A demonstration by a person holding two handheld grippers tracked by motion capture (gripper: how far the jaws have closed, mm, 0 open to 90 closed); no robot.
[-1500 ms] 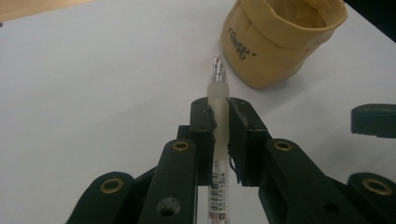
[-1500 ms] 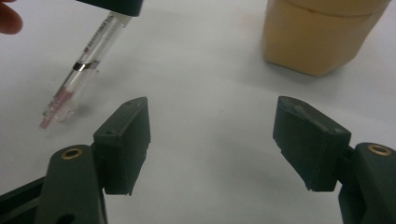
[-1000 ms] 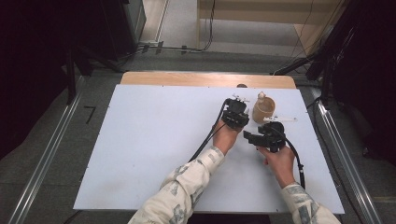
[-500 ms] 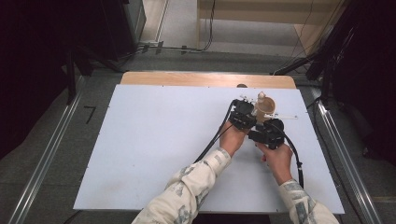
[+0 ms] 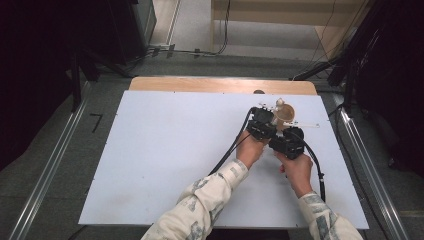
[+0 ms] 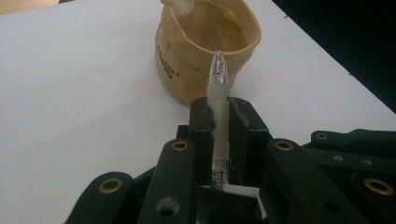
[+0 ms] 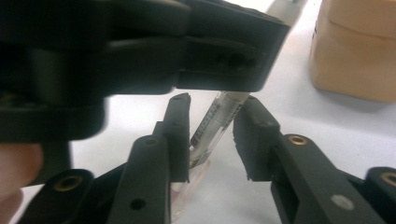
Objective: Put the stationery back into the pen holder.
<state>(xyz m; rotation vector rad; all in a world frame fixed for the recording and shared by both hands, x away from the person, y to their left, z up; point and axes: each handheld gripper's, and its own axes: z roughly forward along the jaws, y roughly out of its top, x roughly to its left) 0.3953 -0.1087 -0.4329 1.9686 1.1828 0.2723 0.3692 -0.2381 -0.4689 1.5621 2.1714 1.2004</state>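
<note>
A: In your left gripper view, the pen (image 6: 219,116) runs down between the left gripper (image 6: 219,135) jaws. What is concealed?

B: Its lower barrel; you see the silver tip and a printed label only. The tan pouch (image 6: 205,51) beyond the pen is cut off by the top edge, so its upper rim is unreadable.

A: And your right gripper view?

B: The left gripper (image 7: 140,60) crosses in front, blurred, covering the pen's (image 7: 212,123) upper end. Whether the right gripper (image 7: 212,140) pads both press the pen cannot be told. The pouch (image 7: 355,51) beside the pen is cropped at the right and top edges.

A: The high view?

B: The pen beside the pouch (image 5: 285,116) is too small to make out.
</note>
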